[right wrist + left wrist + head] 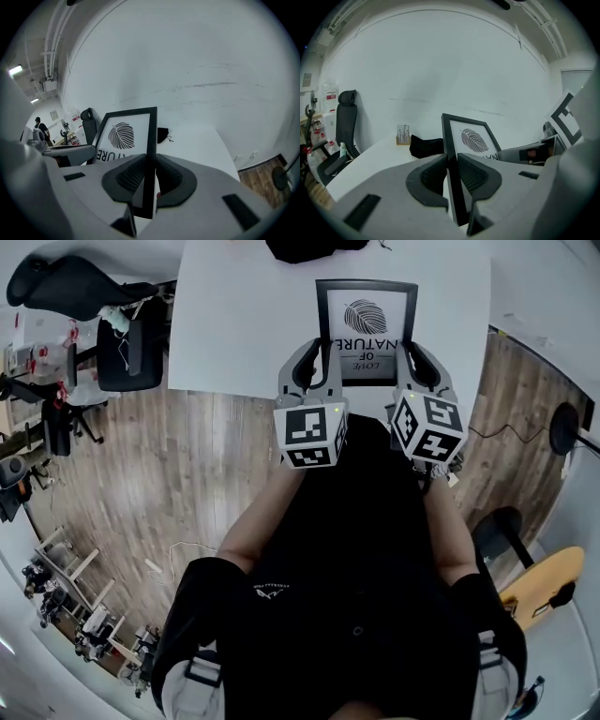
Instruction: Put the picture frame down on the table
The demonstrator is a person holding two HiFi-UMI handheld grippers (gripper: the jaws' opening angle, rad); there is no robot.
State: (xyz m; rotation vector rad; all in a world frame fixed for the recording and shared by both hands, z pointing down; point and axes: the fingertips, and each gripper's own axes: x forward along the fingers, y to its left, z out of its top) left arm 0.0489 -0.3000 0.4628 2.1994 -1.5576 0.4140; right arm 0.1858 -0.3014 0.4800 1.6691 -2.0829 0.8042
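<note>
Left gripper (451, 173) and right gripper (149, 176) are each clamped on a side rail of the black picture frame (366, 324), which is held over the near edge of the white table (234, 324). Only the left gripper view shows a small wooden rack (403, 135) holding thin upright items, beside a black pouch (425, 145) farther back. Wood flooring (187, 465) and a black office chair (127, 348) lie beside the table.

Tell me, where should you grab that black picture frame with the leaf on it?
Grip the black rectangular picture frame with the leaf print by its thin side bars, one gripper coming in from each side. Those bars are narrow and flat, so jaws close across them, as the left gripper and right gripper do here. Two opposite holds should stop the frame tipping.
</note>
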